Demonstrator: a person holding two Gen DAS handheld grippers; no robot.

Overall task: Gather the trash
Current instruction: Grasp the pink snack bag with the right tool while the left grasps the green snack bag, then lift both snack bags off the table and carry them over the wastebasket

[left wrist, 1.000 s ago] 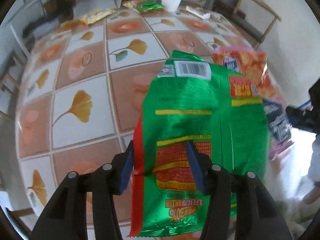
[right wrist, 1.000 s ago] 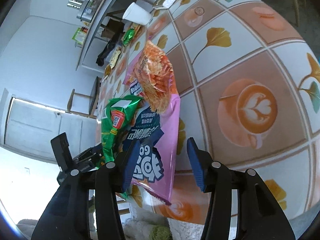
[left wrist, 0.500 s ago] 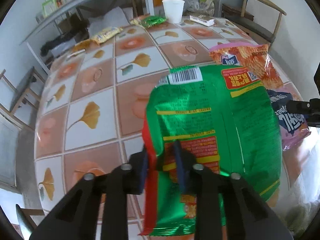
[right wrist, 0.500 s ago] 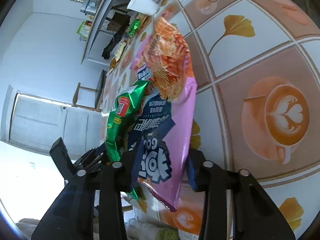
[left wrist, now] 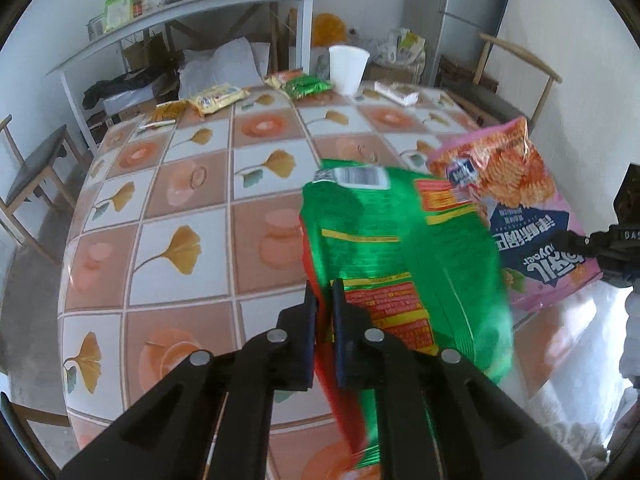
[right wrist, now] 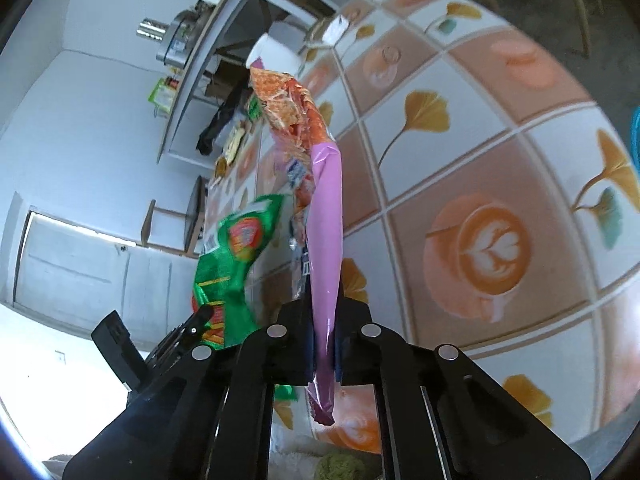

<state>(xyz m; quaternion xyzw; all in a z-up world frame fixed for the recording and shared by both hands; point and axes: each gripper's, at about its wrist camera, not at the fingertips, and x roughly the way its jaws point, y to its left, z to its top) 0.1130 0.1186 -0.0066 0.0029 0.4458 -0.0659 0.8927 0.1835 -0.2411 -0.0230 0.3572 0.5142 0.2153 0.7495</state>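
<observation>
In the left wrist view my left gripper (left wrist: 324, 292) has its jaws closing, the pads pinching the left edge of a green snack bag (left wrist: 400, 248) held up over the table (left wrist: 192, 184). Beside it on the right hangs a pink and orange snack bag (left wrist: 520, 208), with the right gripper (left wrist: 592, 244) at its lower corner. In the right wrist view my right gripper (right wrist: 322, 308) is shut on the pink bag (right wrist: 326, 208), seen edge-on. The green bag (right wrist: 228, 256) and the left gripper (right wrist: 196, 328) show at the left.
At the far end of the table stand a white cup (left wrist: 347, 68), green packets (left wrist: 306, 87), a yellow packet (left wrist: 216, 98) and a white box (left wrist: 396, 92). Chairs (left wrist: 516, 80) flank the table. A grey shelf (left wrist: 192, 12) stands behind.
Both grippers have closed on their bags: the left on the green one, the right on the pink one. Both bags have lifted off the table, and the pink bag now hangs edge-on.
</observation>
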